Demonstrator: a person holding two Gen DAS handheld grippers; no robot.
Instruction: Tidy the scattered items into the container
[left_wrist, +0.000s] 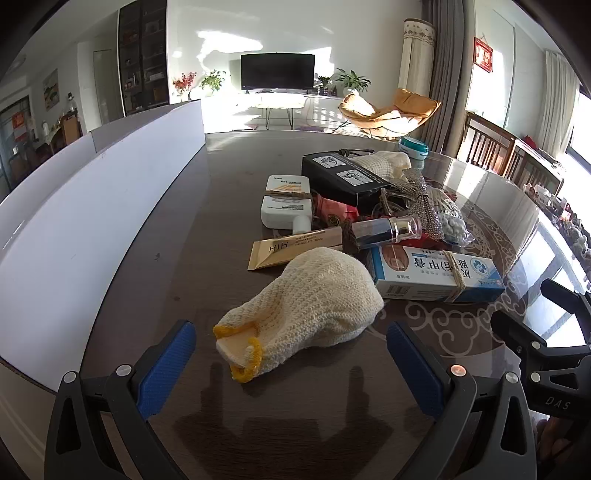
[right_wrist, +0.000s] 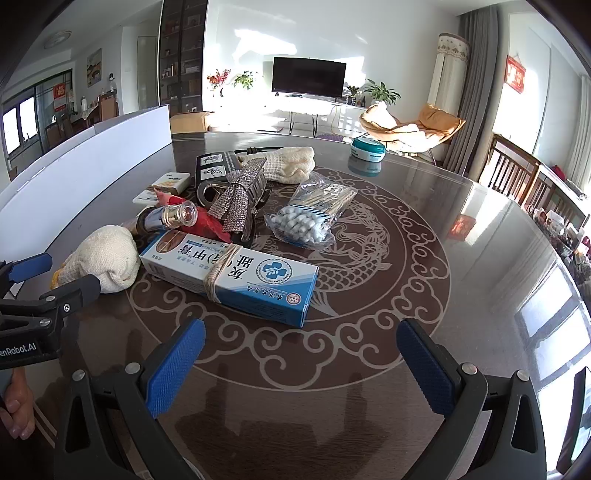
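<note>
Two grippers stand wide open and empty: the left gripper (left_wrist: 291, 354) is nearest the mitt (left_wrist: 306, 295), lying just beyond its fingers, long axis running near-left to far-right.

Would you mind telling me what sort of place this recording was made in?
Most likely a home's open living and dining room: a black flat-screen television, an orange cushioned lounge chair, and a dark glass-topped dining table.
</note>
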